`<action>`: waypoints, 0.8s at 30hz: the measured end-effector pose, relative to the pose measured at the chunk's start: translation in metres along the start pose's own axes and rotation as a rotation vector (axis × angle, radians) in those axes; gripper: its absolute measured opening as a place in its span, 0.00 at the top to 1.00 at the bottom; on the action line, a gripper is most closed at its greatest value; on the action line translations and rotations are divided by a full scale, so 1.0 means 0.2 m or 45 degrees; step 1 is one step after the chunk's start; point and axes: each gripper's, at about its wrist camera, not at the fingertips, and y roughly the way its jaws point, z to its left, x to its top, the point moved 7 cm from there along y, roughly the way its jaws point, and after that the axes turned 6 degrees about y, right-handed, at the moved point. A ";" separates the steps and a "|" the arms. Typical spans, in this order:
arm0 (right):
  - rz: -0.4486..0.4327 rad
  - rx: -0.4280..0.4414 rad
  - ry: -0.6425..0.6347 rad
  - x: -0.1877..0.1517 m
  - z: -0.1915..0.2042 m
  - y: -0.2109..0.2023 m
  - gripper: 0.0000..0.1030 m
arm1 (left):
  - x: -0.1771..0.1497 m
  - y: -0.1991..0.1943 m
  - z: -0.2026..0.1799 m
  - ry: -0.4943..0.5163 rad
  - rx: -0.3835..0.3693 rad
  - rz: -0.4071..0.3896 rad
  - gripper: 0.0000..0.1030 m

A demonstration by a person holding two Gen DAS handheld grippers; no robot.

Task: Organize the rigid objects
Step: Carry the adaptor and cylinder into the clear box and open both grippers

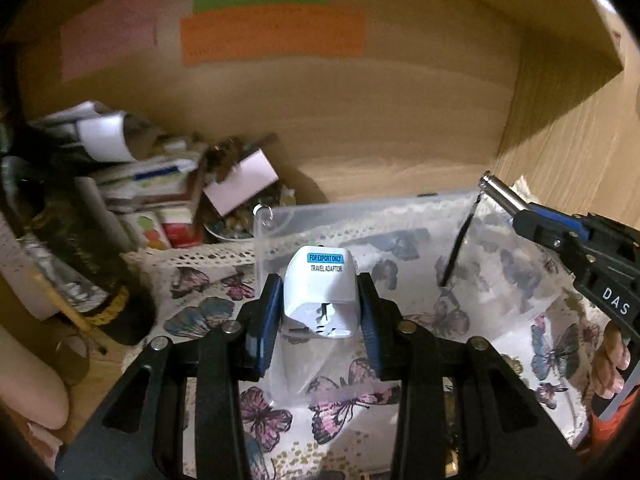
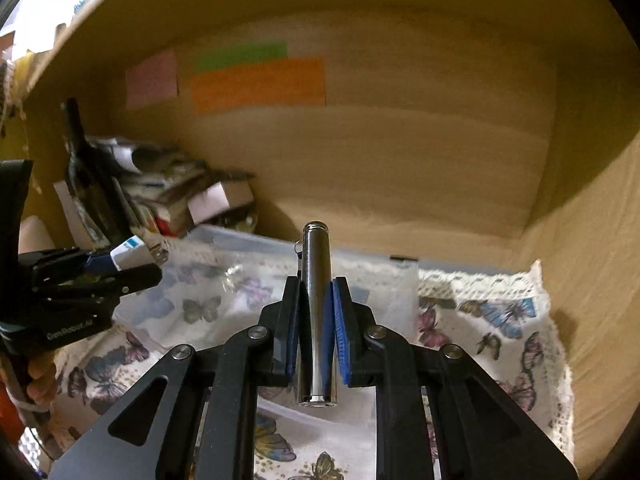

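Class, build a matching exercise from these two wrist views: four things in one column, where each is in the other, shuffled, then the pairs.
1. travel adaptor
2. metal tube
3. orange note
4. dark bottle

A. stuck on the back wall
B. standing at the left among clutter
C. in the right gripper
D. in the left gripper

Pairs: 1-D, 2-C, 3-A, 4-B

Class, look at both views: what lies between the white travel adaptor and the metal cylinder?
Only the clear plastic bin on butterfly cloth separates travel adaptor and metal cylinder; the left wrist view shows it.
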 end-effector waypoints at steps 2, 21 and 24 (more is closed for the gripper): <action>0.042 -0.014 -0.005 -0.02 -0.02 0.06 0.86 | -0.01 0.06 -0.02 0.019 -0.023 0.039 0.64; 0.240 -0.085 -0.054 -0.16 -0.06 0.30 0.86 | -0.04 0.16 -0.03 0.071 0.016 0.081 0.55; 0.224 -0.078 -0.067 -0.13 -0.05 0.26 0.83 | -0.03 0.11 -0.03 0.068 0.028 0.050 0.43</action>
